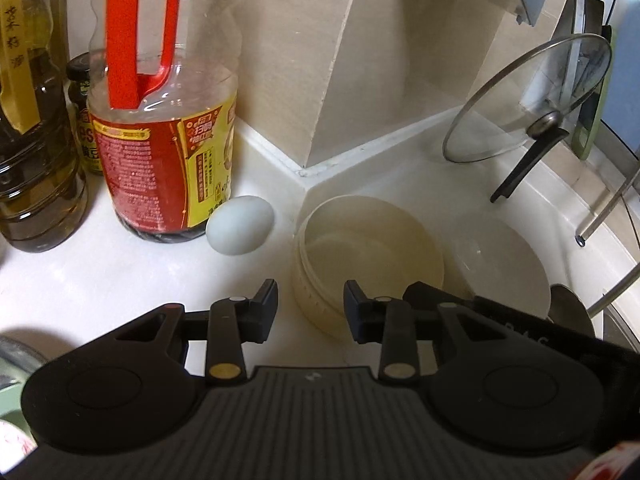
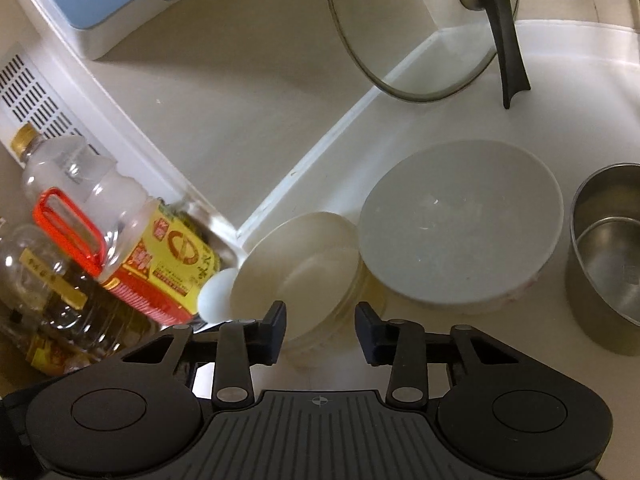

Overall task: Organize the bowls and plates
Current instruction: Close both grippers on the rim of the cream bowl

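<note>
White countertop meets beige tiled walls. I see both grippers, left gripper and right gripper, gaping empty; cream bowl just ahead between the jaws, white bowl ahead-right.

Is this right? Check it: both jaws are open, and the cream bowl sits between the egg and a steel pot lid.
One thing is wrong: the cream bowl sits between the egg and a white bowl, as the right wrist view shows. The jaws of both grippers are open.

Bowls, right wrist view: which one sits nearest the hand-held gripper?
The small cream bowl, just ahead of the open right hand-held gripper. The larger white bowl and steel pot sit farther right.
</note>
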Demonstrator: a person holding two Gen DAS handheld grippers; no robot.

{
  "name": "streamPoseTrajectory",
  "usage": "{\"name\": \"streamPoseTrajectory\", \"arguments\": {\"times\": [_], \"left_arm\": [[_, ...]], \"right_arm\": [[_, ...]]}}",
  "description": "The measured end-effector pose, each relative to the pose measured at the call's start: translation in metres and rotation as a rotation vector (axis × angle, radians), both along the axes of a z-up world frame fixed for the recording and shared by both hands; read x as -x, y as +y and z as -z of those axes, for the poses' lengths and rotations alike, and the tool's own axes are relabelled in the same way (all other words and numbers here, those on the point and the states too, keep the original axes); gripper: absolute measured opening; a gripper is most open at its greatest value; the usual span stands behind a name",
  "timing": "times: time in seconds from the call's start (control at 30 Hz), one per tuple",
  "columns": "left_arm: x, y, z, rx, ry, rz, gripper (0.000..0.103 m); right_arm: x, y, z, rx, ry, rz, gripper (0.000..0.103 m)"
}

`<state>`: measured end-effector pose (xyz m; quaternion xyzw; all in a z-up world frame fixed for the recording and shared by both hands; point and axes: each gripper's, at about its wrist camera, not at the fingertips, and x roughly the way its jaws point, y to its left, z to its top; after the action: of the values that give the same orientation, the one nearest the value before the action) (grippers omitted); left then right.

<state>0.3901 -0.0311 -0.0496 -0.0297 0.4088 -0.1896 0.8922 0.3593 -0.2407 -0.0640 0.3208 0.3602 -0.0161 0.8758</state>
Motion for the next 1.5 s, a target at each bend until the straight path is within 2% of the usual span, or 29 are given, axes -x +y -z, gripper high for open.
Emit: {"name": "streamPoseTrajectory", "arguments": {"times": [0.2,0.33,0.43,0.53,0.73,1.1,1.23,1.5], "left_arm": [[-0.015,-0.008,0.005,-0.002,0.008,0.014,0.031],[-0.020,-0.013,0.010,-0.004,0.014,0.028,0.029],[-0.022,-0.015,0.014,-0.008,0.022,0.037,0.024],[-0.020,-0.015,0.015,-0.014,0.014,0.044,0.024],[-0.009,-0.008,0.009,0.004,0.016,0.056,0.017],[0.020,0.012,0.005,0.033,0.058,0.046,0.017],[0.018,0.012,0.004,0.012,0.040,0.030,0.017],[0.005,0.002,0.009,-0.021,0.023,0.039,0.017]], "right_arm": [[-0.009,0.002,0.005,0.023,0.007,0.026,0.033],[-0.014,0.000,0.007,0.039,0.029,0.037,0.024],[-0.014,0.001,0.007,0.046,0.031,0.038,0.024],[-0.014,0.001,0.007,0.049,0.034,0.036,0.023],[-0.010,0.001,0.004,0.050,0.049,0.004,0.023],[0.016,0.002,-0.002,0.026,0.089,-0.066,0.023],[0.020,0.000,-0.006,0.064,0.076,-0.040,0.024],[0.008,-0.006,0.002,0.042,0.055,-0.017,0.024]]}}
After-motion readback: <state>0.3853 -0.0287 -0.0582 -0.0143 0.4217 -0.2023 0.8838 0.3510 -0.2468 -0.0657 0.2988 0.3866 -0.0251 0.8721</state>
